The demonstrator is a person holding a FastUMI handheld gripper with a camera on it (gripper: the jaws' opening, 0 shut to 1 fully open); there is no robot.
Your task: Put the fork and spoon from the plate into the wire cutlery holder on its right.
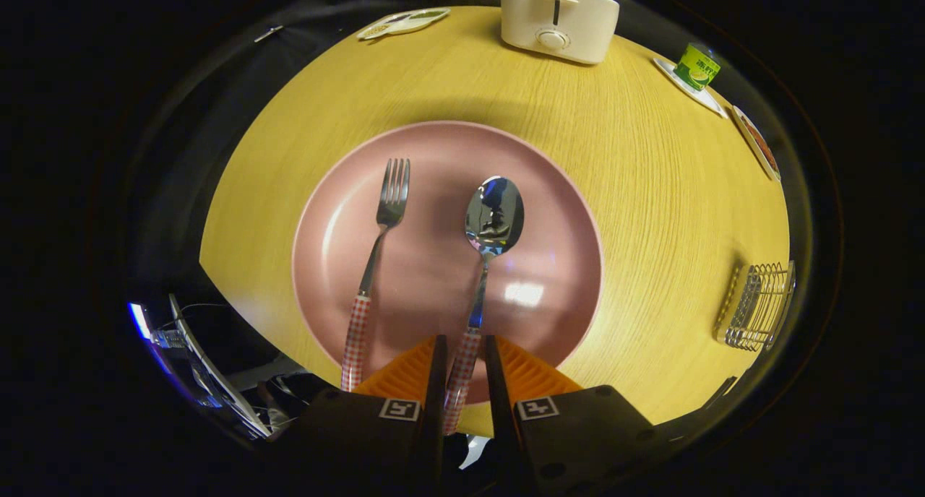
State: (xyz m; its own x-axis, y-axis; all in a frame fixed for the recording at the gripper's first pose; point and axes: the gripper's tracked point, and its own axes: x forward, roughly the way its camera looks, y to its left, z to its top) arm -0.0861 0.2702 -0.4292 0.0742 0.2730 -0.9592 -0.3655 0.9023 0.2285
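Glossy pink plate (pixel 556 215), shiny metal spoon (pixel 493 215) and fork (pixel 391 201), wood-grain table (pixel 650 193).

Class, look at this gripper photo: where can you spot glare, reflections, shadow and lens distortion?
Gripper view: a bright glare patch sits on the pink plate right of the spoon handle; the spoon bowl mirrors its surroundings; the wire cutlery holder casts a shadow to its left; fisheye bends the table edge round; the gripper fingers straddle the spoon handle, contact unclear.
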